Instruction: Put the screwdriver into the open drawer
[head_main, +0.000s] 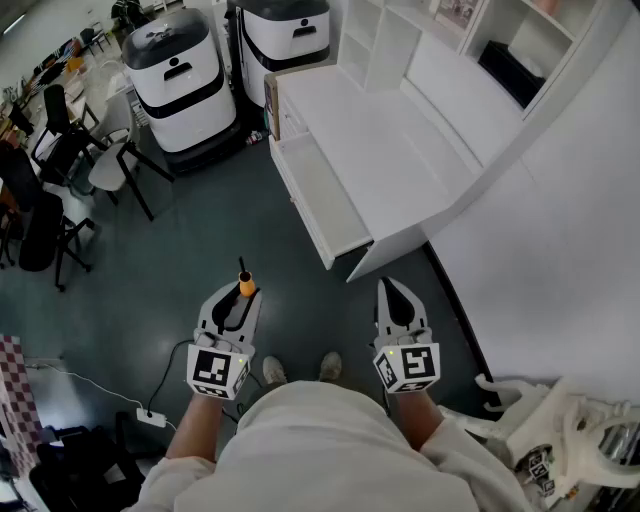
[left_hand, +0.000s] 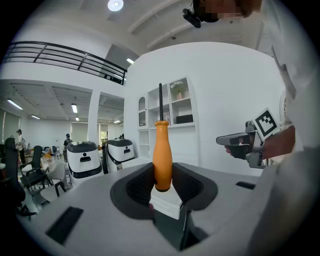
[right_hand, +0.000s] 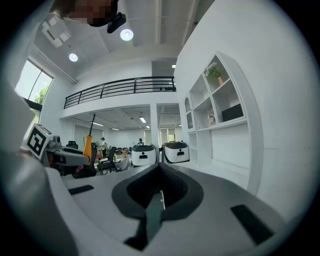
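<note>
Drawer (head_main: 325, 195) juts open from the white surface (head_main: 400, 150), top centre; dark floor (head_main: 200, 240) below. Left gripper (head_main: 247, 294) fingers clamp the screwdriver (head_main: 246, 286); right gripper (head_main: 391, 288) fingers closed, empty.

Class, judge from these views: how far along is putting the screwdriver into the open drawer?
Done: the screwdriver is picked up, its orange handle upright between the left gripper's jaws. In hand: it is held out over the floor, short of the desk; the right gripper is shut and empty. Left: the drawer stands open ahead without the screwdriver, so reaching it and releasing remain.

Bare floor (head_main: 200, 240) lies open up to the drawer (head_main: 325, 195) (desk (head_main: 400, 150) beyond, two white machines (head_main: 180, 75) beside it).
</note>
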